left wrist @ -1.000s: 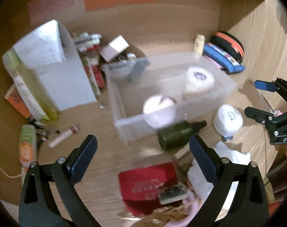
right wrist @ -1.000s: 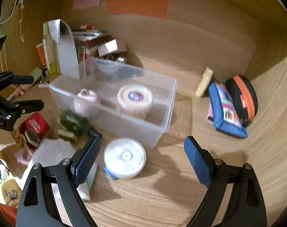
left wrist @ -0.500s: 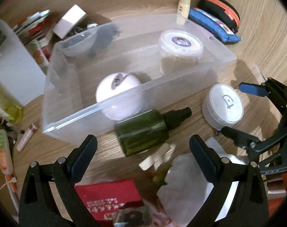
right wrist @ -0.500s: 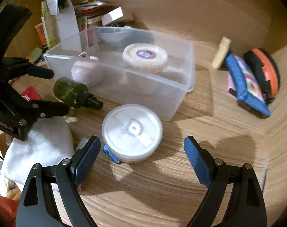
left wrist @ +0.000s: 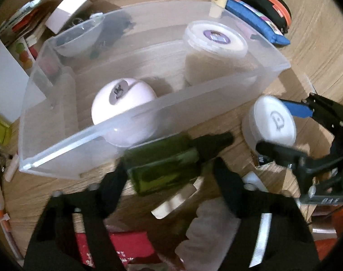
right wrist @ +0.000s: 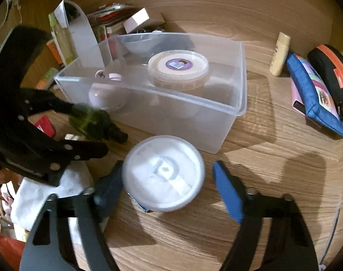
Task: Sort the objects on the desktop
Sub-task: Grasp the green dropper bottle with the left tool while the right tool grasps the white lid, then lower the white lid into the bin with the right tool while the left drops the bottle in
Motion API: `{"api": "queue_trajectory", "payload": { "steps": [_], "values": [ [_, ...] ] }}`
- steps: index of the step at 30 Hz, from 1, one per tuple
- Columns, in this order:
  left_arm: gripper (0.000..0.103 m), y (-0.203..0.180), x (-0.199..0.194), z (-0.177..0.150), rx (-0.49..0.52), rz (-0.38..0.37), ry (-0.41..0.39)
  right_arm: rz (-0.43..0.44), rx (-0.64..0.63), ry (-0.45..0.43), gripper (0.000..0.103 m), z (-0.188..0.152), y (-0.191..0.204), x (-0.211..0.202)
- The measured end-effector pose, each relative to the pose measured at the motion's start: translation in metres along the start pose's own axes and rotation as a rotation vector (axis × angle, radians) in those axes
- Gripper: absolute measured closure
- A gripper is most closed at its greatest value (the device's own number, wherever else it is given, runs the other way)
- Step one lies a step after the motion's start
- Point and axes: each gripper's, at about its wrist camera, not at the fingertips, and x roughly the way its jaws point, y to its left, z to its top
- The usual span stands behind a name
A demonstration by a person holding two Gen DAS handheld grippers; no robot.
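Observation:
A clear plastic bin (left wrist: 148, 110) (right wrist: 236, 103) holds a pale round jar (left wrist: 124, 94) and a beige tub with a purple label (left wrist: 214, 38) (right wrist: 178, 67). A dark green bottle (left wrist: 164, 169) (right wrist: 92, 122) lies on the desk in front of the bin. My left gripper (left wrist: 169, 176) is open with its fingers on either side of the bottle. A white round tub (right wrist: 163, 171) (left wrist: 273, 119) stands to the right. My right gripper (right wrist: 166, 185) is open around the white tub, the left finger close against it.
A blue pouch (right wrist: 313, 99), a black and orange case (right wrist: 331, 72) and a cream tube (right wrist: 279, 54) lie at the right. A white file holder (right wrist: 81, 31), books and a pink box (right wrist: 136, 20) crowd the back left. A white cloth (left wrist: 212, 228) and a red packet (left wrist: 126, 248) lie near me.
Both grippers have moved forward and down. The left one now straddles the green bottle and the right one straddles the white tub. Both stay open.

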Motion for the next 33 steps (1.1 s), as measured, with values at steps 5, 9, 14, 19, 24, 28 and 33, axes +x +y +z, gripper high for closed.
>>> {"api": "queue_trajectory", "payload": {
  "steps": [5, 9, 14, 19, 24, 28, 33],
  "values": [
    [0.043, 0.001, -0.005, -0.006, -0.006, -0.017, -0.034, -0.021, 0.027, -0.01, 0.04, 0.003, -0.007, -0.003],
    [0.044, 0.002, -0.013, -0.007, -0.005, -0.029, -0.069, -0.018, 0.057, -0.037, 0.04, 0.002, -0.013, -0.014],
    [0.045, 0.002, -0.036, -0.015, 0.003, -0.037, -0.135, -0.039, 0.07, -0.078, 0.04, 0.001, -0.013, -0.035],
    [0.045, 0.001, -0.055, -0.023, 0.013, -0.034, -0.19, -0.05, 0.073, -0.11, 0.04, 0.011, -0.01, -0.047],
    [0.045, 0.011, -0.078, -0.026, -0.009, -0.039, -0.251, -0.029, 0.08, -0.134, 0.04, 0.019, -0.006, -0.056],
    [0.045, 0.019, -0.094, -0.023, -0.032, -0.028, -0.3, -0.026, 0.077, -0.16, 0.04, 0.026, -0.001, -0.064],
    [0.045, 0.029, -0.114, -0.016, -0.06, -0.014, -0.379, -0.031, 0.063, -0.199, 0.04, 0.041, 0.003, -0.073]
  ]
}}
